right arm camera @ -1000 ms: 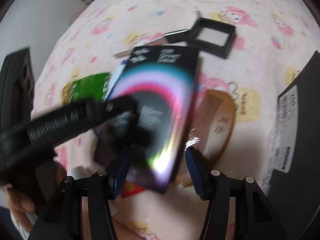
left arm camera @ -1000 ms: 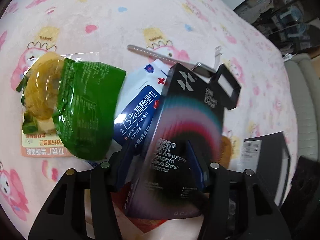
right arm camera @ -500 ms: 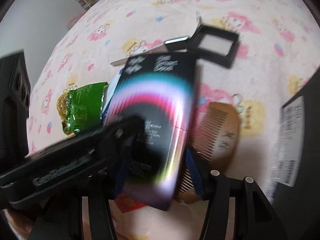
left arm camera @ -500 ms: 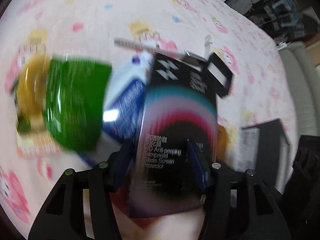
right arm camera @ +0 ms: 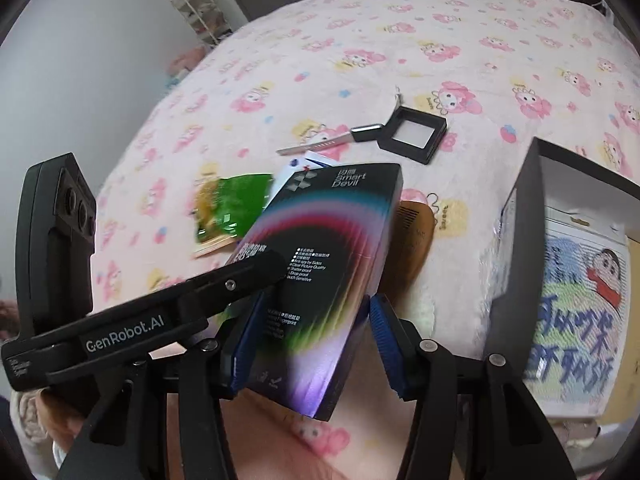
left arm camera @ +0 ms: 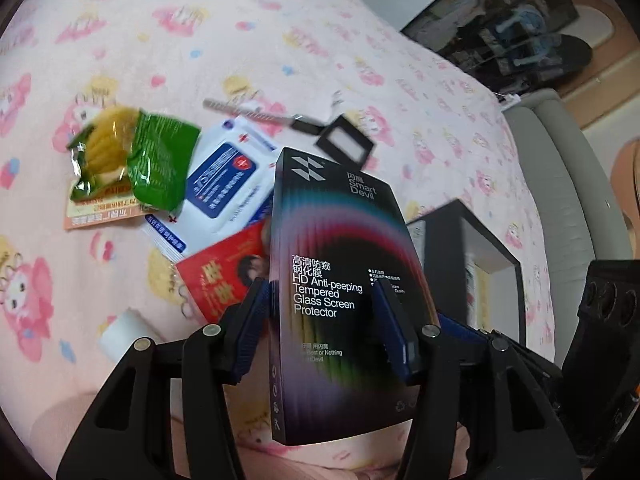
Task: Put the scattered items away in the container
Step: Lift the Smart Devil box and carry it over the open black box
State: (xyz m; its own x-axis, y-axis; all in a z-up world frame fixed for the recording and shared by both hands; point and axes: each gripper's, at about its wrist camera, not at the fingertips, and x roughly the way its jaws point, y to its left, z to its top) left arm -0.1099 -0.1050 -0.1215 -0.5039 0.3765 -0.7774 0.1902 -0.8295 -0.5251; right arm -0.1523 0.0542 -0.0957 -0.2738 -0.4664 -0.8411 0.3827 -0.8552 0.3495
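My left gripper (left arm camera: 320, 304) is shut on a black screen-protector box (left arm camera: 332, 264) and holds it above the pink bedsheet. In the right wrist view the same box (right arm camera: 328, 256) hangs between the fingers of my right gripper (right arm camera: 316, 312), which stands open around it with a gap at the right pad; the left gripper's finger (right arm camera: 224, 284) presses on the box face. The black container (left arm camera: 472, 256) lies to the right, also in the right wrist view (right arm camera: 532, 248), with a cartoon card inside.
On the sheet lie a green snack bag (left arm camera: 140, 160), a white-blue wipes pack (left arm camera: 228, 184), a red packet (left arm camera: 224, 276), a white block (left arm camera: 124, 332), a small black frame (right arm camera: 414, 134), a metal strip (right arm camera: 316, 145) and a brown comb (right arm camera: 412, 228).
The box has been lifted off the pile and carried up and toward the right. The red packet and white block beneath now show.
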